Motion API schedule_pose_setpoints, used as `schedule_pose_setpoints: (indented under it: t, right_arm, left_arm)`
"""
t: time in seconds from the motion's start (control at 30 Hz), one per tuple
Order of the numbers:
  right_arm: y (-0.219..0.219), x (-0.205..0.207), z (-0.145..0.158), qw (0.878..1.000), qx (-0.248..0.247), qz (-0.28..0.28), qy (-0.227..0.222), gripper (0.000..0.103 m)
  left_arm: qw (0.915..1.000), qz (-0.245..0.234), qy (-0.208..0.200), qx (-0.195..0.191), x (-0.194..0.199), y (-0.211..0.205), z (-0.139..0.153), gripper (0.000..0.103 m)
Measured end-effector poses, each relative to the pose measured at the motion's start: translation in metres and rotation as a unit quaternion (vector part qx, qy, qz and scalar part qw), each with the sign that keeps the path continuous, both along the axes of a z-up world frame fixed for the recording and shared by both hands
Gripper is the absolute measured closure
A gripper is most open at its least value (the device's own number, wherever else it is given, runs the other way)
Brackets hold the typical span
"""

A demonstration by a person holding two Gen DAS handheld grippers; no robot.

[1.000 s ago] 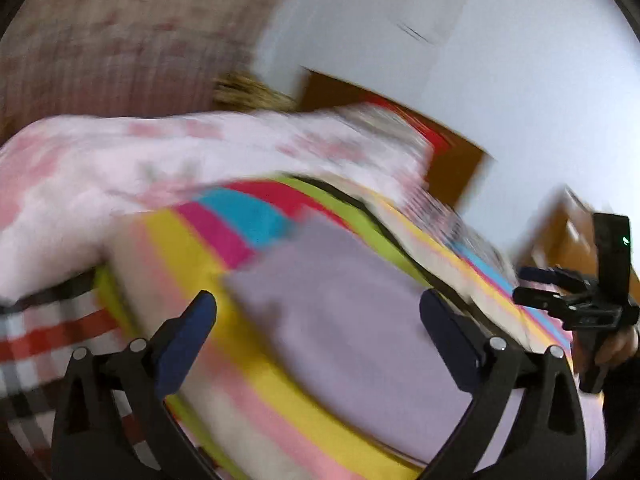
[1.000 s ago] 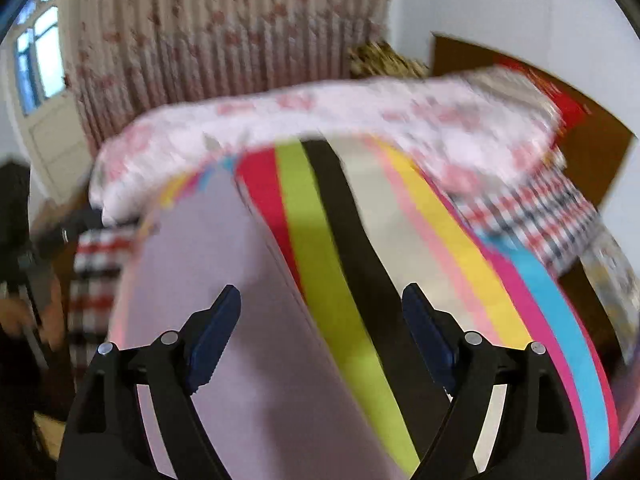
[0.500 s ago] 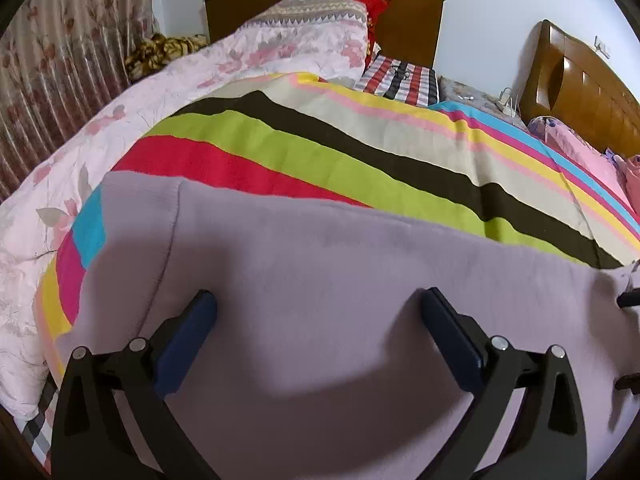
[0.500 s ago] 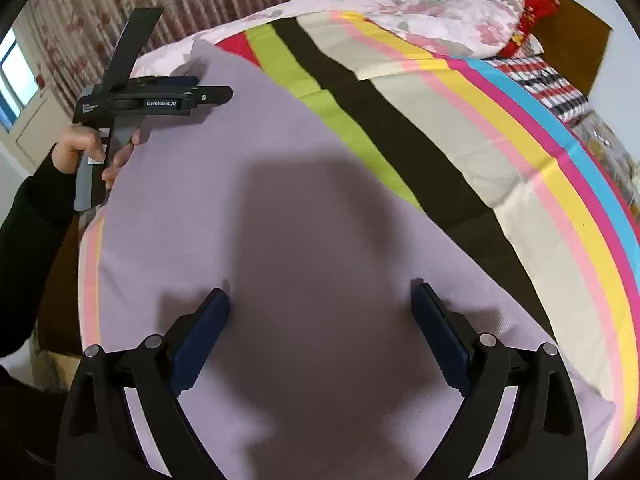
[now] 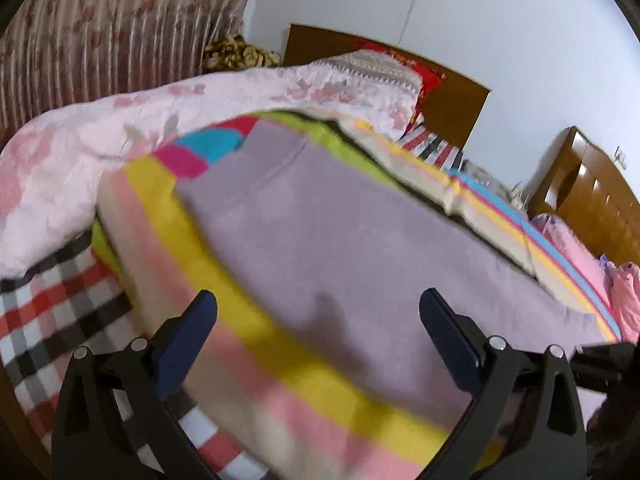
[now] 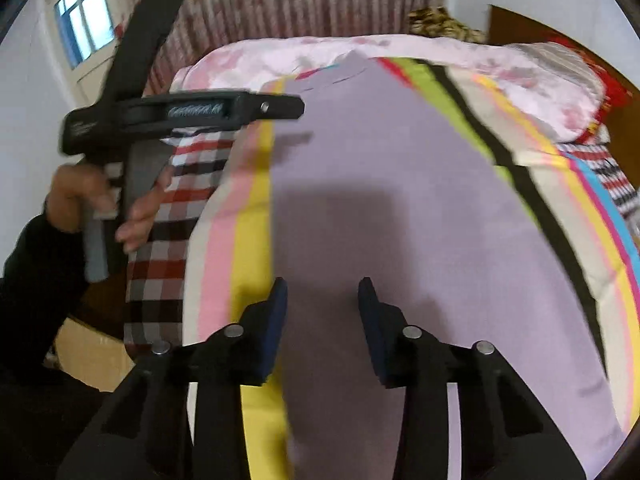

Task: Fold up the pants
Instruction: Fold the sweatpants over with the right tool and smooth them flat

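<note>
The lilac pants [image 5: 344, 240] lie flat and spread out on a striped bedspread [image 5: 304, 384], and they also fill the middle of the right wrist view [image 6: 400, 208]. My left gripper [image 5: 318, 316] is open wide and empty, above the near edge of the pants. It also shows in the right wrist view [image 6: 280, 106], held in a hand at the left, above the far left part of the pants. My right gripper [image 6: 322, 300] is partly closed with a gap between its pads, empty, low over the left edge of the pants.
A pink floral quilt [image 5: 120, 132] lies along the far side of the bed. A red and black checked sheet [image 6: 172, 216] hangs at the bed's left edge. Wooden headboards [image 5: 592, 192] and a curtain [image 6: 320, 0] stand behind. A cardboard box [image 6: 92, 352] sits on the floor.
Both grippers have pulled back and swung toward the bed's left edge. The right gripper's jaws have narrowed. The left gripper stays wide open.
</note>
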State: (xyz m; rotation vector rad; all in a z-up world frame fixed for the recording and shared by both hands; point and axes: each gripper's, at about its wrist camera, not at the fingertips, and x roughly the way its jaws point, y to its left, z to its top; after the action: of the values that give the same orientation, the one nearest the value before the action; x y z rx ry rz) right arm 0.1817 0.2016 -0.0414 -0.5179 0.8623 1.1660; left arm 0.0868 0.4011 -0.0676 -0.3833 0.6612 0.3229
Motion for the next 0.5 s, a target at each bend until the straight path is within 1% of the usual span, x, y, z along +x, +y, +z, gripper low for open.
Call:
schedule_pose_setpoints:
  t: [0.07, 0.17, 0.2, 0.23, 0.27, 0.3, 0.37, 0.43, 0.47, 0.5]
  right_arm:
    - [0.009, -0.006, -0.002, 1.000, 0.001, 0.012, 0.005, 0.068]
    - [0.018, -0.011, -0.002, 1.000, -0.001, 0.015, -0.002, 0.071]
    - [0.020, -0.009, -0.003, 1.000, 0.000, 0.014, -0.003, 0.075]
    - [0.024, -0.010, -0.003, 1.000, -0.005, 0.013, -0.011, 0.082]
    - [0.025, -0.009, -0.005, 1.000, -0.012, 0.011, -0.020, 0.085]
    - [0.028, -0.007, -0.006, 0.999, -0.017, 0.007, -0.027, 0.086]
    - [0.027, -0.006, -0.007, 1.000, -0.013, 0.002, -0.022, 0.088]
    - [0.028, -0.004, -0.007, 0.999, -0.012, -0.003, -0.033, 0.097]
    - [0.027, -0.005, -0.006, 0.999, -0.008, -0.007, -0.034, 0.097]
    - [0.026, -0.005, -0.003, 1.000, 0.003, -0.007, -0.024, 0.097]
  left_arm:
    - [1.0000, 0.000, 0.008, 0.004, -0.011, -0.002, -0.004, 0.002]
    - [0.9998, -0.002, 0.020, 0.002, -0.022, -0.004, -0.009, 0.002]
    - [0.9998, -0.004, 0.021, 0.000, -0.023, -0.005, -0.011, 0.002]
    - [0.9997, -0.007, 0.021, -0.004, -0.024, -0.006, -0.012, 0.002]
    - [0.9998, -0.009, 0.020, -0.006, -0.024, -0.007, -0.014, 0.002]
    - [0.9997, -0.010, 0.018, -0.009, -0.024, -0.007, -0.014, 0.002]
    - [0.9997, -0.015, 0.011, -0.016, -0.026, -0.008, -0.013, 0.002]
    - [0.9995, -0.019, 0.009, -0.022, -0.026, -0.009, -0.014, 0.002]
    - [0.9994, -0.020, 0.009, -0.026, -0.028, -0.009, -0.015, 0.002]
    - [0.9994, -0.018, 0.007, -0.030, -0.030, -0.008, -0.015, 0.002]
